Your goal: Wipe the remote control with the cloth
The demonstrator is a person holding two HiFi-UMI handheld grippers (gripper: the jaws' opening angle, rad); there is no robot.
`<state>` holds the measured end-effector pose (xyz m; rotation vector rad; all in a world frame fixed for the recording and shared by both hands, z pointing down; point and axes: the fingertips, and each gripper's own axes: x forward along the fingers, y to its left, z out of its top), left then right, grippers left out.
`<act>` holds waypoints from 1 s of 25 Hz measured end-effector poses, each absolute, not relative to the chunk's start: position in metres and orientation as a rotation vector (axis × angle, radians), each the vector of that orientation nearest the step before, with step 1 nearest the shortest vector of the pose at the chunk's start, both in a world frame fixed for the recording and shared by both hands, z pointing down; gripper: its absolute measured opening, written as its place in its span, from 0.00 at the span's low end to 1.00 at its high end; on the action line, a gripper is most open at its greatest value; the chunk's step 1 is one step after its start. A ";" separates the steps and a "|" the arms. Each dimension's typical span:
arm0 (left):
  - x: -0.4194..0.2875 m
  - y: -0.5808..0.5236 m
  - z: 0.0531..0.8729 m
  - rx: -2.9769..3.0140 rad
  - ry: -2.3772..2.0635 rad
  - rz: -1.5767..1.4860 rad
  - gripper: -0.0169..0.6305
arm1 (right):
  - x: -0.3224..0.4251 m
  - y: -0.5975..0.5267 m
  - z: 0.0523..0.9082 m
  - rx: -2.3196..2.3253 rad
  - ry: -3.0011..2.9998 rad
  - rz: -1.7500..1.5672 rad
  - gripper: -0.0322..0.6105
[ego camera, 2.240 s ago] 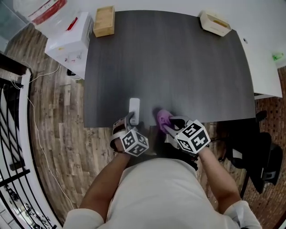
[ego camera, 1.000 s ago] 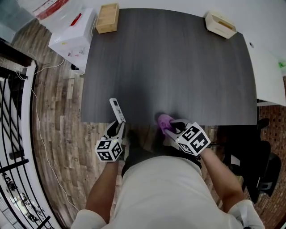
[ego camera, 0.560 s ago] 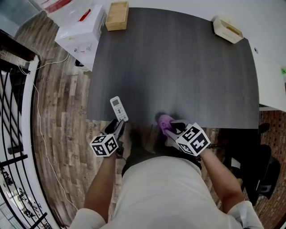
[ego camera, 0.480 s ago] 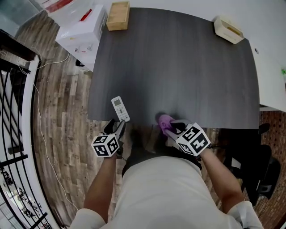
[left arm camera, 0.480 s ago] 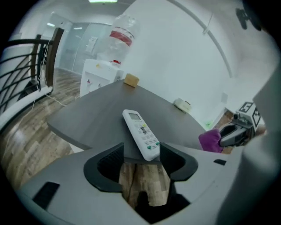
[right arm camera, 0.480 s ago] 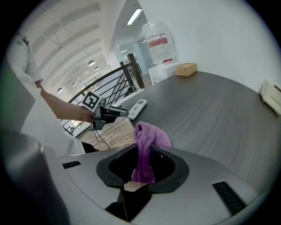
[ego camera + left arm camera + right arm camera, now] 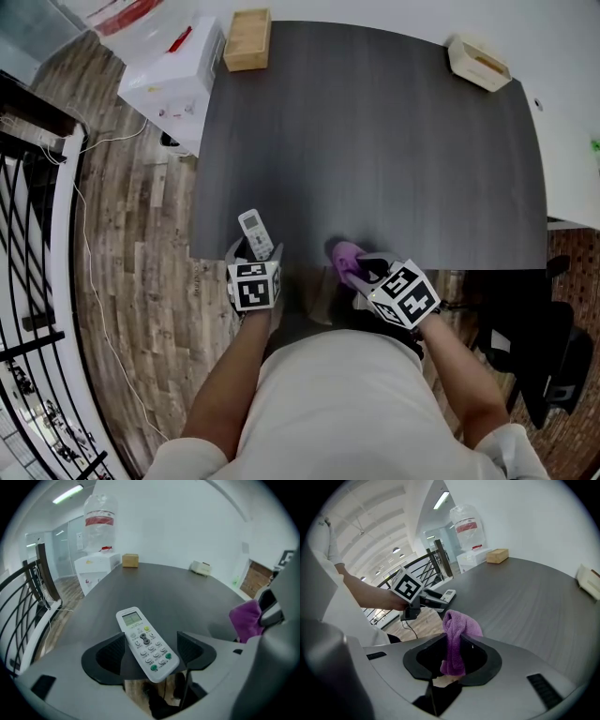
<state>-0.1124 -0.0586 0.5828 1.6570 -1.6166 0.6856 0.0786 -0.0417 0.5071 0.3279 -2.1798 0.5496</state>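
The white remote control (image 7: 254, 232) lies face up at the dark table's (image 7: 375, 141) front left edge, its near end hanging over the edge. My left gripper (image 7: 255, 253) straddles that near end; its jaws are opening. In the left gripper view the remote (image 7: 145, 641) lies between the pads with a gap on each side of it. My right gripper (image 7: 364, 269) is at the table's front edge, shut on the purple cloth (image 7: 344, 253). In the right gripper view the cloth (image 7: 457, 630) stands bunched up out of the jaws.
A wooden box (image 7: 247, 40) sits at the table's far left corner and a pale tray (image 7: 478, 54) at its far right corner. A white water dispenser (image 7: 173, 80) and a black railing (image 7: 28, 281) are to the left. A dark chair (image 7: 544, 328) is at the right.
My left gripper let go of the remote, which now rests on the table's edge. The gripper then came back right and forward around its near end, jaws wider. The right gripper stayed still.
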 end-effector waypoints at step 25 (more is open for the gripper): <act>-0.104 -0.100 0.584 1.991 -1.372 0.885 0.53 | 0.124 -0.116 0.494 0.574 -2.180 0.533 0.20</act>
